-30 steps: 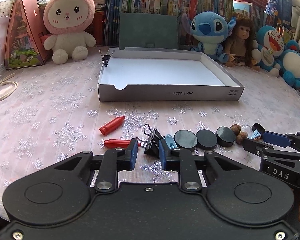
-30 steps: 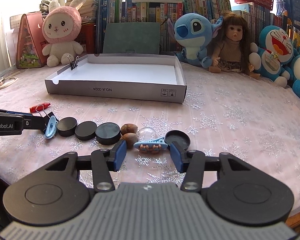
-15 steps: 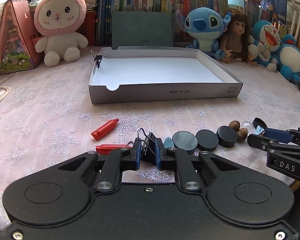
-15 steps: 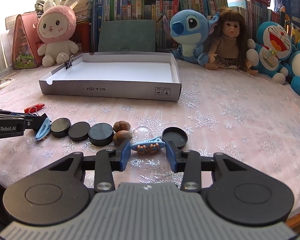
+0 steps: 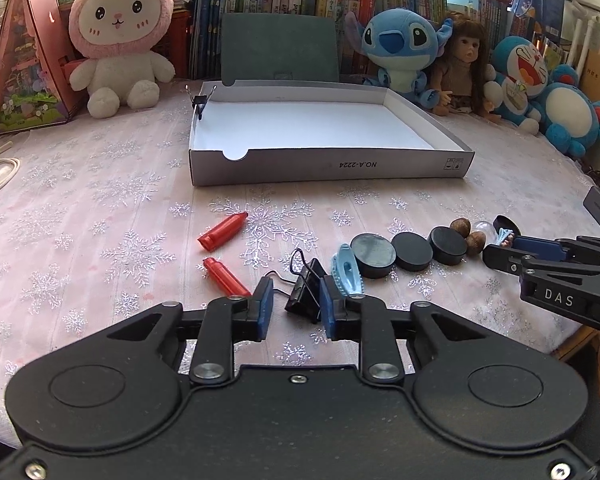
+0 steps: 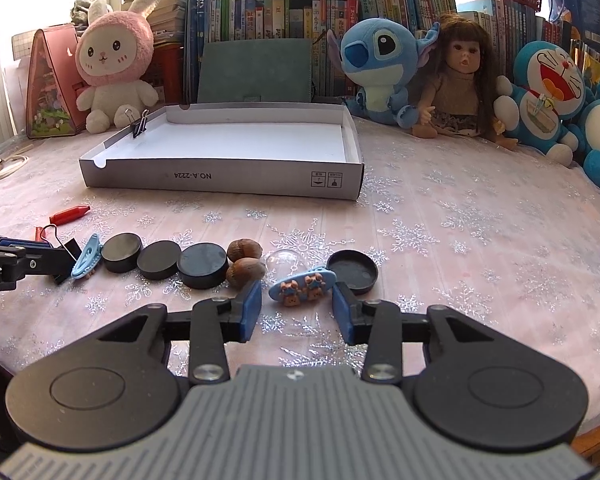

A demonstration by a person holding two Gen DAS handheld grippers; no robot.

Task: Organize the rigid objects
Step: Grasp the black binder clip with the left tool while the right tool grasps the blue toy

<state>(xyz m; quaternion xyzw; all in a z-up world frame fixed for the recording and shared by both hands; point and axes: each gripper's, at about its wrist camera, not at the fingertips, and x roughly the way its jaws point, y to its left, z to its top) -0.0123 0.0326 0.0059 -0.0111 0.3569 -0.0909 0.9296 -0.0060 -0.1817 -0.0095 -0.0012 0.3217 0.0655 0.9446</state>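
almost nothing is sorted yet, as far as i can judge. the white cardboard tray point(image 5: 328, 168) holds nothing on its floor; only a small binder clip point(image 5: 199, 101) is pinched on its far left rim. everything else lies in a row on the table point(image 5: 80, 208) in front of the tray: two red crayon-like pieces point(image 5: 222, 231), a black binder clip point(image 5: 305, 290), a light blue hair clip point(image 5: 346, 270), three black discs point(image 5: 411, 251), two nuts point(image 6: 245, 260), a clear dome point(image 6: 284, 261), a blue clip with little bears point(image 6: 302, 286) and a black lid point(image 6: 353, 270).

the left tool point(image 5: 296, 307) brackets the black binder clip. compared with half a second ago, when its pads were squeezed tight on the clip, the jaws have just been opening: the clip now sits tilted between them, against the right pad and clear of the left, so the grip looks released.

the right tool point(image 6: 296, 309) sits partly open around the bear clip, pads on either side but not pressing. it is narrower than a second earlier and the tool has not moved off.
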